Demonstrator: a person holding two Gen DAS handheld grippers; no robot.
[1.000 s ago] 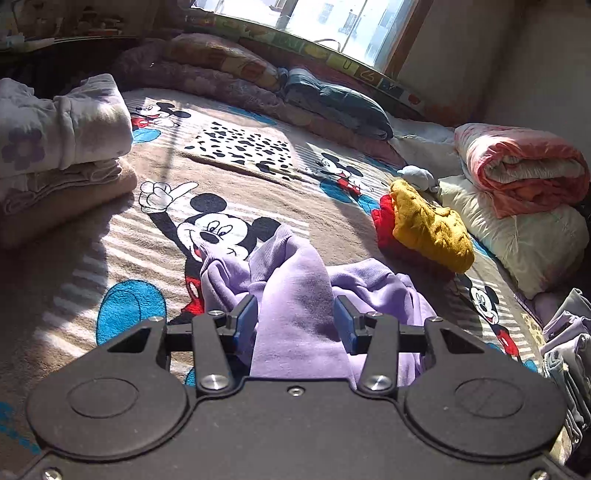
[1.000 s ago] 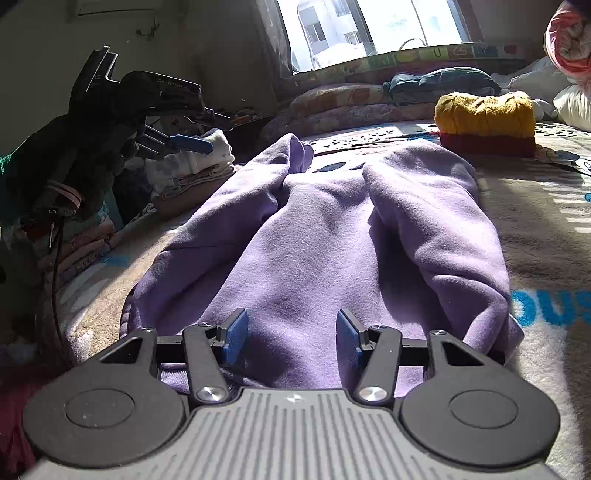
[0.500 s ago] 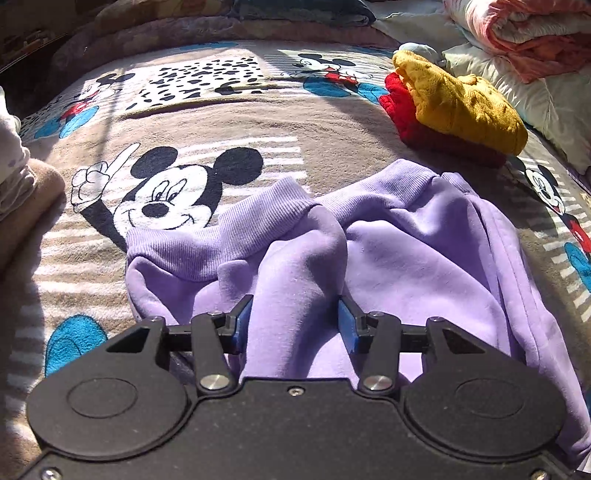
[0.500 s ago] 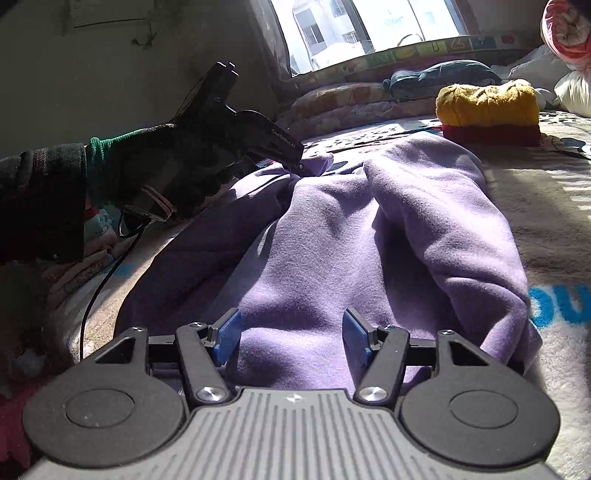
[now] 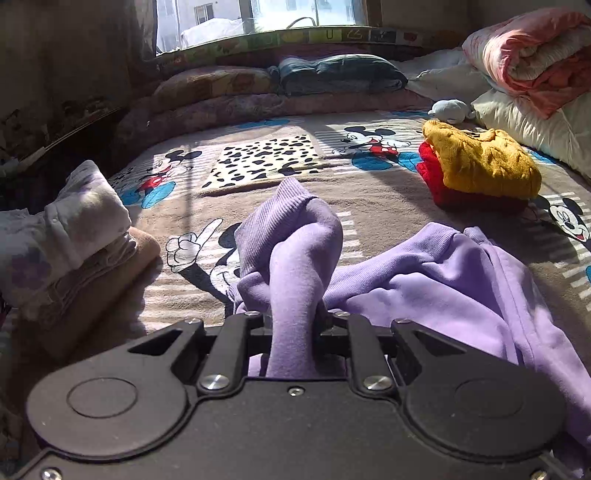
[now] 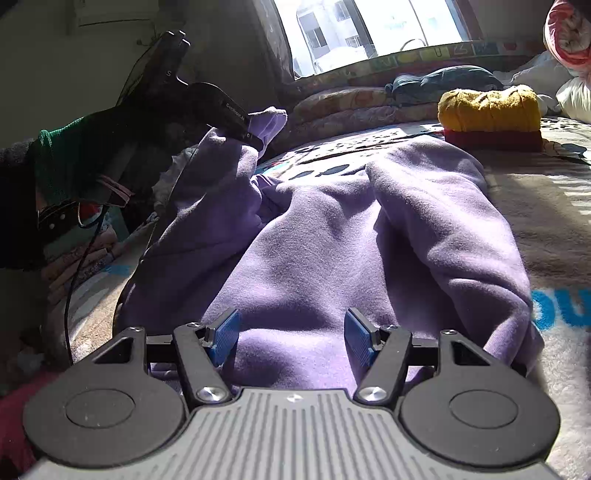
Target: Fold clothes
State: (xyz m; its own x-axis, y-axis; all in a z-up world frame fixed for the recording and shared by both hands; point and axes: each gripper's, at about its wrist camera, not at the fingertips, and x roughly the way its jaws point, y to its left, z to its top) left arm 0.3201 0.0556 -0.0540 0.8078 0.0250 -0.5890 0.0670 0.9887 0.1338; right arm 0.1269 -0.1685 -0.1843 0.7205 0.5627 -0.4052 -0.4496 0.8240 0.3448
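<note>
Bed (image 5: 369,192) fills both views, covered by a cartoon-mouse blanket (image 5: 266,162) in brown, white and blue, with sunlight falling across it from the window (image 5: 258,14) at the far side. Pillows and rolled bedding (image 5: 535,59) are stacked along the far edge and in the right corner. In the middle of the blanket lies the purple sweatshirt (image 6: 332,240), its body spread flat and rumpled, one sleeve bulging along the right side in the right wrist view. To the left of it sits a pile of folded pale clothes (image 5: 62,243); well apart on the far right, a folded yellow garment (image 5: 484,162) rests on top of a folded red one (image 5: 436,181).

The left hand-held gripper (image 5: 293,321) is clamped on a bunched part of the sweatshirt ending in a ribbed cuff (image 5: 273,218), which stands up above the blanket while the rest of the cloth trails down to the right. In the right wrist view this same gripper (image 6: 255,138) shows at upper left, gripped by a gloved hand (image 6: 92,162) with a green-edged sleeve, the purple cloth hanging from its tip.

The right hand-held gripper (image 6: 291,334) hangs low over the near edge of the sweatshirt, its blue-padded fingers (image 6: 223,332) spread apart with cloth between them but not pinched.
</note>
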